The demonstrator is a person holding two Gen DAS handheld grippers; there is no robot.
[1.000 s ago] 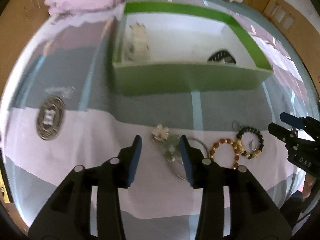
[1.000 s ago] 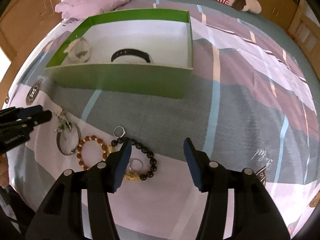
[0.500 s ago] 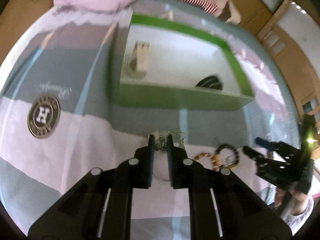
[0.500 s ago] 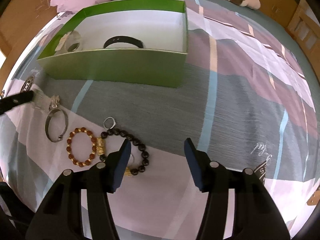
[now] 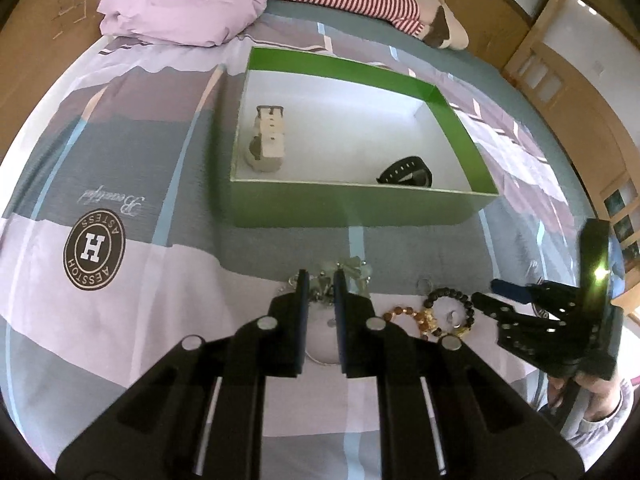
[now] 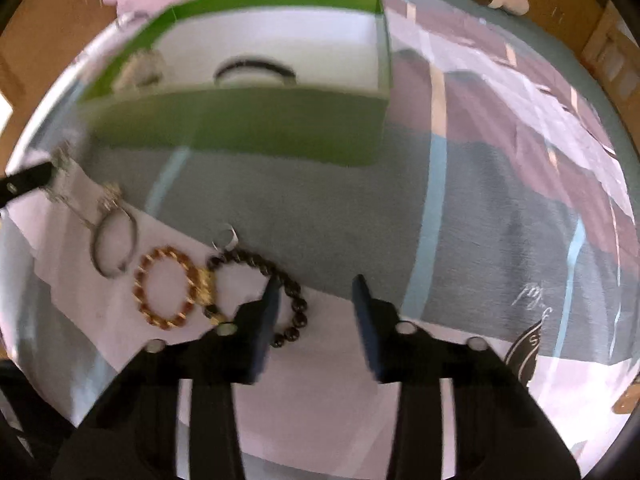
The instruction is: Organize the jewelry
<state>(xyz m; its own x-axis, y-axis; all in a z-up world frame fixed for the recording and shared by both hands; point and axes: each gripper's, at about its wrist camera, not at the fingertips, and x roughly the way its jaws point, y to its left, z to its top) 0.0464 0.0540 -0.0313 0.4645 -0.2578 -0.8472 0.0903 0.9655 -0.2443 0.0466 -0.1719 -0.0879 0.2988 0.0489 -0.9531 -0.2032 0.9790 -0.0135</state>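
My left gripper (image 5: 319, 282) is shut on the charm cluster of a silver bangle (image 5: 352, 267); its hoop (image 6: 114, 248) still lies on the bedspread. A brown bead bracelet (image 6: 166, 286), a black bead bracelet (image 6: 294, 294) and a small silver ring (image 6: 226, 238) lie in a row beside it. My right gripper (image 6: 316, 300) is open, its left finger over the black bead bracelet. The green box (image 5: 360, 208) sits beyond, holding a beige watch (image 5: 268, 140) and a black band (image 5: 408, 176). The left wrist view shows the right gripper (image 5: 490, 294) at the right.
A lilac pillow (image 5: 184, 4) and a person's striped-sock leg (image 5: 360, 0) lie at the far end of the bed. Wooden furniture (image 5: 560, 60) stands to the right. The patterned bedspread (image 5: 120, 160) spreads left of the box.
My left gripper went from open to shut on the bangle's charms and pulled up and back. My right gripper dropped lower and closer to the black bead bracelet, still open.
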